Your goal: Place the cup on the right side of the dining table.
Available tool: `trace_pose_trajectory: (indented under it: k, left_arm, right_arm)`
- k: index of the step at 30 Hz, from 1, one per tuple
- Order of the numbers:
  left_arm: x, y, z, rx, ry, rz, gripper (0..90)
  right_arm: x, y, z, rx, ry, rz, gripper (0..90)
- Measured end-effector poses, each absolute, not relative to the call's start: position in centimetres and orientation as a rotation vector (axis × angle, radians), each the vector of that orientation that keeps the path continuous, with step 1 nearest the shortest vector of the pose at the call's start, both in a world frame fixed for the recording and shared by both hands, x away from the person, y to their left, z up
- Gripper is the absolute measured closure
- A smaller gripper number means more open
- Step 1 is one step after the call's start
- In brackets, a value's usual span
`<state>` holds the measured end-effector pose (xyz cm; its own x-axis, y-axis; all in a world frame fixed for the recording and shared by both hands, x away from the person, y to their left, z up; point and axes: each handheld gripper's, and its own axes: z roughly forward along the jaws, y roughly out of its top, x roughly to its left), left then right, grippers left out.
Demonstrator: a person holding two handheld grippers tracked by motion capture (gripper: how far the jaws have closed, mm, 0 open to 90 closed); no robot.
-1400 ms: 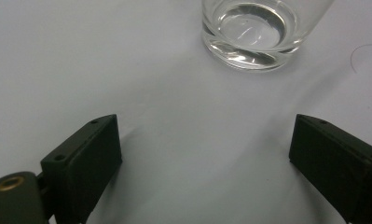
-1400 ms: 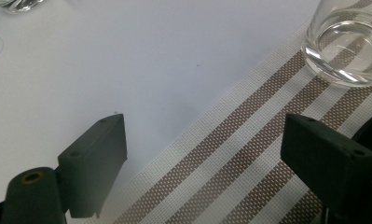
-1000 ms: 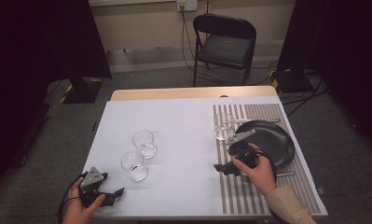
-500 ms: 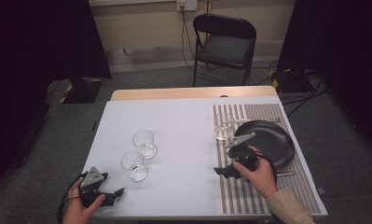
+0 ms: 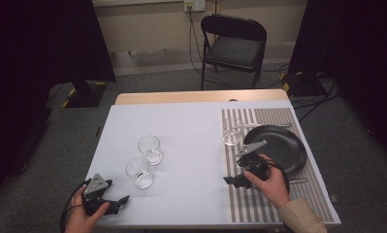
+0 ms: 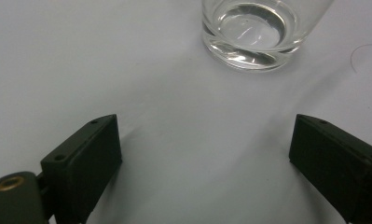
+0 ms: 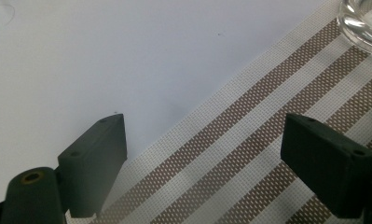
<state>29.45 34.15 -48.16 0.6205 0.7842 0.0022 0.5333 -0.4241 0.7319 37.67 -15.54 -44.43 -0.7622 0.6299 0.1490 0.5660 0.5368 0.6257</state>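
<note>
Two clear glasses stand left of the table's middle, one [image 5: 150, 149] behind the other [image 5: 139, 172]. A third glass [image 5: 232, 131] stands on the striped placemat [image 5: 273, 194] beside a black plate [image 5: 278, 147]. My left gripper [image 5: 114, 205] rests near the front left edge, open, with the nearer glass [image 6: 258, 30] ahead of its jaws. My right gripper [image 5: 231, 181] sits open over the placemat's left edge [image 7: 211, 140], with nothing between the jaws; the third glass [image 7: 365, 23] shows at the top right of its view.
A fork [image 5: 251, 125] lies behind the plate on the placemat. A black folding chair [image 5: 234, 46] stands beyond the table's far edge. White table surface [image 5: 191, 136] lies between the glasses and the placemat.
The right hand and its gripper have shifted slightly. The left gripper and all the glasses stay where they were.
</note>
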Motion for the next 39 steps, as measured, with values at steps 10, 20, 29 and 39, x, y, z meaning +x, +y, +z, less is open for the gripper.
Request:
trace_pose_trajectory:
  k: [10, 20, 29, 39]
  left_arm:
    - [29.4, 34.2, -48.1, 2.133, 1.031, 0.453, 8.3]
    - [29.4, 34.2, -48.2, 2.130, 1.029, 0.451, 8.3]
    - [29.4, 34.2, -48.1, 2.133, 1.031, 0.453, 8.2]
    - [29.4, 34.1, -48.2, 2.129, 1.029, 0.451, 8.3]
  right_arm:
    - [37.3, -15.9, -44.9, 1.041, 2.682, 1.029, 13.9]
    - [37.1, -16.4, -45.2, 1.056, 2.684, 1.019, 13.9]
    - [36.8, -16.5, -45.5, 1.050, 2.692, 1.008, 13.9]
    - [36.5, -16.7, -45.8, 1.023, 2.699, 0.985, 13.9]
